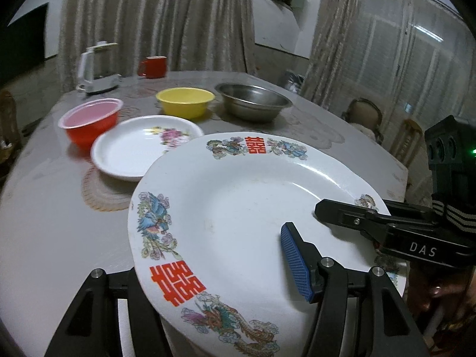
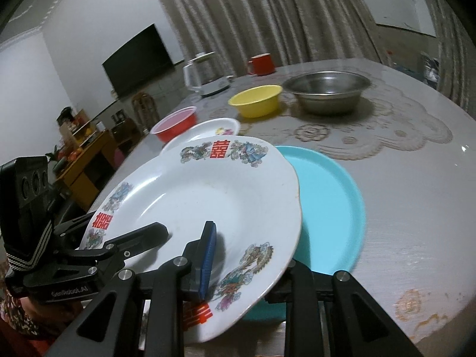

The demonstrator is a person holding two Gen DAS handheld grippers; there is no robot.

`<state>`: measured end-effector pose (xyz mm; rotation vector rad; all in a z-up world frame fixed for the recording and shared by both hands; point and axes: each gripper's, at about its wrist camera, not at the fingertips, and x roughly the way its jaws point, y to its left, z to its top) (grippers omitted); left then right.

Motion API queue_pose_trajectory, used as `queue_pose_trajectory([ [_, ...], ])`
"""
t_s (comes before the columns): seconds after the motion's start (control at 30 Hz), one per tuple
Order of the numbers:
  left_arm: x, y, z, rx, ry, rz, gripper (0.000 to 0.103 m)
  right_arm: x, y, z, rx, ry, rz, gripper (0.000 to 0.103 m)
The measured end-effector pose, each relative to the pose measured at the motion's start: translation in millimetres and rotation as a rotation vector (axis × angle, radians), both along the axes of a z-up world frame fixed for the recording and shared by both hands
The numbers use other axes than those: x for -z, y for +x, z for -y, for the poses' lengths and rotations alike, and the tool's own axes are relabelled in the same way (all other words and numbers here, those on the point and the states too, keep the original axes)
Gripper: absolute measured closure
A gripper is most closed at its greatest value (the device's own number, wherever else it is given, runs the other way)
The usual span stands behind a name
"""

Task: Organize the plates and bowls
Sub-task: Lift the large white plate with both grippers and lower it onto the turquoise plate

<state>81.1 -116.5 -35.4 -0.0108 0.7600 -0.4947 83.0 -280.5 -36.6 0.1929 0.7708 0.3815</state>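
Observation:
A large white plate with dragons and red characters (image 1: 238, 208) (image 2: 202, 196) is held tilted above the table. My left gripper (image 1: 220, 279) is shut on its near rim, one blue pad (image 1: 294, 261) on top. My right gripper (image 2: 247, 264) is shut on the same plate's rim; it also shows in the left wrist view (image 1: 351, 211). Under the plate lies a turquoise plate (image 2: 330, 208). A white flowered plate (image 1: 139, 148) (image 2: 208, 131), a red bowl (image 1: 89, 122) (image 2: 175, 123), a yellow bowl (image 1: 186, 101) (image 2: 255, 99) and a steel bowl (image 1: 253, 101) (image 2: 327, 90) stand beyond.
A red mug (image 1: 153, 67) (image 2: 261, 64) and a glass kettle on its base (image 1: 95, 68) (image 2: 202, 74) stand at the table's far side. Chairs (image 1: 366, 116) stand by the right table edge. A lace mat (image 2: 372, 131) covers the middle.

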Motion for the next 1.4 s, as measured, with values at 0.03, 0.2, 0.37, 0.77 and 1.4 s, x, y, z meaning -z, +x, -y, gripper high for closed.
queue_pose_trajectory([
  [0.03,1,3,5,0.012,0.001,-0.011,0.039,0,1,3,0.009,-0.001,-0.005,0.079],
  [0.2,6,14,24,0.042,0.004,-0.054,0.038,6,7,23,0.071,-0.007,-0.043,0.078],
  [0.37,13,26,32,0.040,0.022,-0.084,0.037,12,13,34,0.105,-0.005,-0.064,0.078],
  [0.77,14,19,24,0.032,0.087,-0.077,0.034,19,24,37,0.138,-0.011,-0.077,0.079],
  [1.4,10,12,15,-0.005,0.123,-0.046,0.055,17,22,41,0.151,-0.048,-0.073,0.076],
])
